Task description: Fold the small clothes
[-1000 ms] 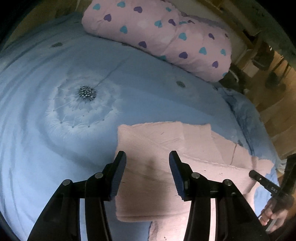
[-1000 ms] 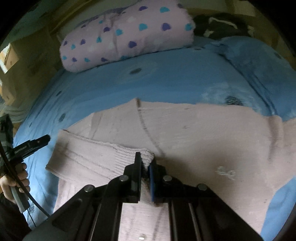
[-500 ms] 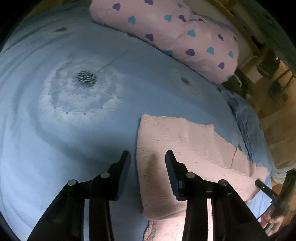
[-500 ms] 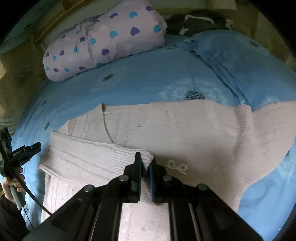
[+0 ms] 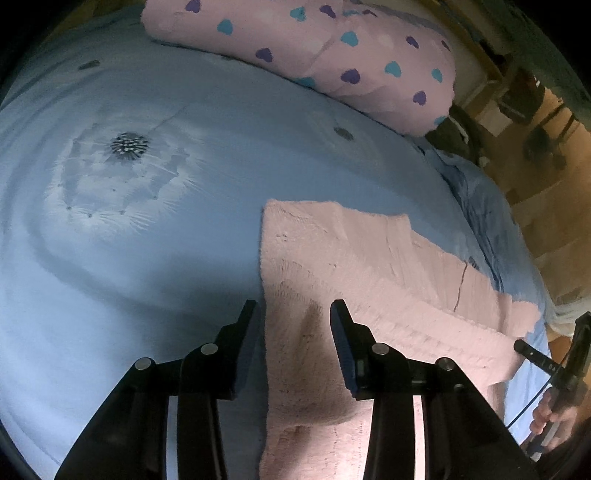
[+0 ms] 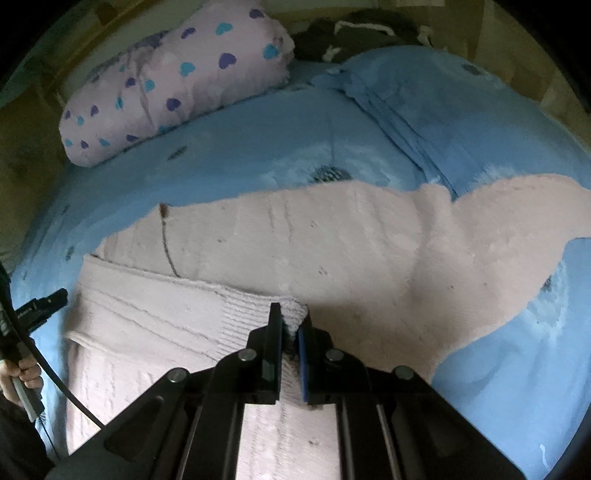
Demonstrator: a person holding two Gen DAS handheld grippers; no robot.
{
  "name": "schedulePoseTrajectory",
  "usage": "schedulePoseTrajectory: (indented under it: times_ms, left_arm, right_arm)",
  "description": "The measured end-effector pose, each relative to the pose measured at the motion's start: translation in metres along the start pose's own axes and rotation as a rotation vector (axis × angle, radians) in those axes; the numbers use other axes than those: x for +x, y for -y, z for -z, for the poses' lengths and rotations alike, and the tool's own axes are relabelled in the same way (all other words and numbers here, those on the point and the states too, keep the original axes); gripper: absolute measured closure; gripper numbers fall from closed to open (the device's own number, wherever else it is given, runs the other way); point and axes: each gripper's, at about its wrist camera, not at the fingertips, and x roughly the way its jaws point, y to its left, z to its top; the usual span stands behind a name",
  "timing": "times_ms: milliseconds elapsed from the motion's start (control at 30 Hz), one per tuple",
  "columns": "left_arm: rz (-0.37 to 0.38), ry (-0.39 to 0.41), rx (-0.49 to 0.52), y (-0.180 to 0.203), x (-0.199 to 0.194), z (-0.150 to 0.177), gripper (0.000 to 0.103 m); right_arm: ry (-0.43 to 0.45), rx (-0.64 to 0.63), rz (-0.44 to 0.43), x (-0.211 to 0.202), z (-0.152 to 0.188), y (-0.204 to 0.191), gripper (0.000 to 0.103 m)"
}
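A pale pink knitted garment [image 5: 332, 266] lies on the blue bed cover, partly folded over itself. My left gripper [image 5: 293, 314] is open and hovers just above the garment's left edge, holding nothing. In the right wrist view the same garment [image 6: 332, 243] spreads across the bed, with a sleeve reaching right. My right gripper [image 6: 290, 319] is shut on a ribbed cuff or hem of the garment [image 6: 293, 314], folded over the body.
The blue bed cover [image 5: 147, 229] with a dandelion print fills most of both views. A pink pillow with heart spots [image 5: 332, 55] lies at the head of the bed, also in the right wrist view [image 6: 173, 92]. Dark clothing [image 6: 354, 33] lies behind it.
My left gripper has moved left, from over the garment's body to its left edge, and stayed open. My right gripper has stayed shut on the ribbed edge and drawn back a little.
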Motion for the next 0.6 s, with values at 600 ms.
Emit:
schedulePoseTrajectory:
  times_ms: [600]
  left_arm:
    - [-0.083, -0.032, 0.132, 0.028, 0.026, 0.021, 0.096]
  right_arm:
    - [-0.083, 0.016, 0.089, 0.04, 0.007, 0.032, 0.096]
